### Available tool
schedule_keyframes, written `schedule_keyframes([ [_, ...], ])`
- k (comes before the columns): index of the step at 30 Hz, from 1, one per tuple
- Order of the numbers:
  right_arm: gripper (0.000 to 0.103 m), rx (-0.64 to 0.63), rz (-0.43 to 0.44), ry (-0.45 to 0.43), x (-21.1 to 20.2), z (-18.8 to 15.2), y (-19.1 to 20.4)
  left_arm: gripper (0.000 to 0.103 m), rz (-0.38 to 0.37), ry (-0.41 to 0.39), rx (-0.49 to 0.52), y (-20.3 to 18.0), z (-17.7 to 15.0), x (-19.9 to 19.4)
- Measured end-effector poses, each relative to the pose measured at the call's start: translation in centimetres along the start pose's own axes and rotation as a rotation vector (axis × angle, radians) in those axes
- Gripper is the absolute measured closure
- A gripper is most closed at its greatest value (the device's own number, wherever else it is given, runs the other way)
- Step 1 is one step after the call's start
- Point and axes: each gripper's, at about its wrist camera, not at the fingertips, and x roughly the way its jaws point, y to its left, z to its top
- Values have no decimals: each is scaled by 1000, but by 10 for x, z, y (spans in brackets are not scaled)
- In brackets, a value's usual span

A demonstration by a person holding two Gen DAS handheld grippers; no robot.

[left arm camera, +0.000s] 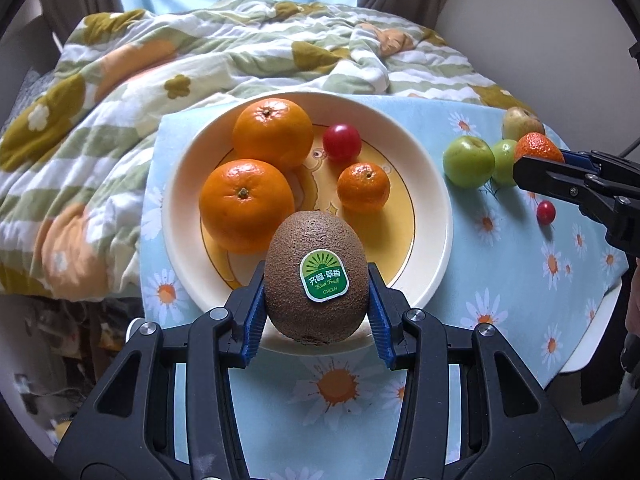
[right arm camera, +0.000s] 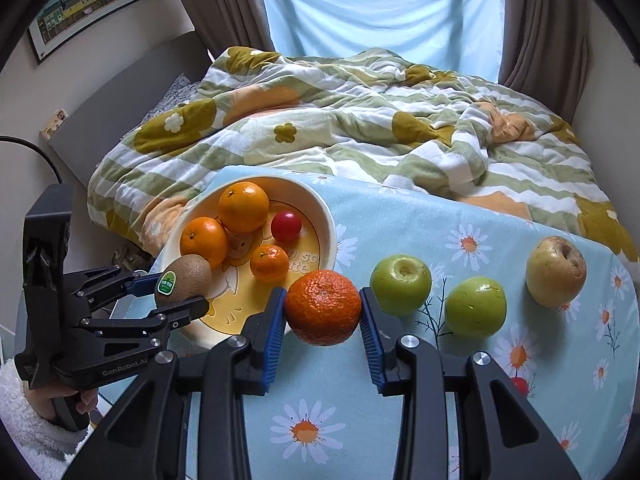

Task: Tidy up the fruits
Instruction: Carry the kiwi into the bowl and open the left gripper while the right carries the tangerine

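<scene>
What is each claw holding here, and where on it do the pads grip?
Left claw holds the kiwi by its two sides, over the plate's near rim. Right claw holds a rough-skinned orange by its sides.

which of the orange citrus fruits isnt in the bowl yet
The rough-skinned mandarin gripped in the right tongs above the cloth. The other three oranges lie inside the bowl.
</scene>
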Motion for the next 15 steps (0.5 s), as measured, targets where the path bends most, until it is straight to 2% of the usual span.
schedule_keyframes([
  [9, 70, 64, -48, 9, 1, -5, 4, 49, -13, 56, 91, -2, 0, 14],
  [11, 70, 70, -54, 8, -1, -6, 5, 34, -19, 45, 96, -2, 1, 10],
  [12, 70, 71, -56, 7, -1, -6, 5, 9, -15, 36, 93, -2, 1, 8],
  [13, 70, 71, -56, 7, -2, -6, 5, 0, -13, 21, 87, -1, 2, 4],
  [15, 70, 69, -54, 8, -2, -6, 6, 0, -29, -5, 68, 0, 2, -5],
])
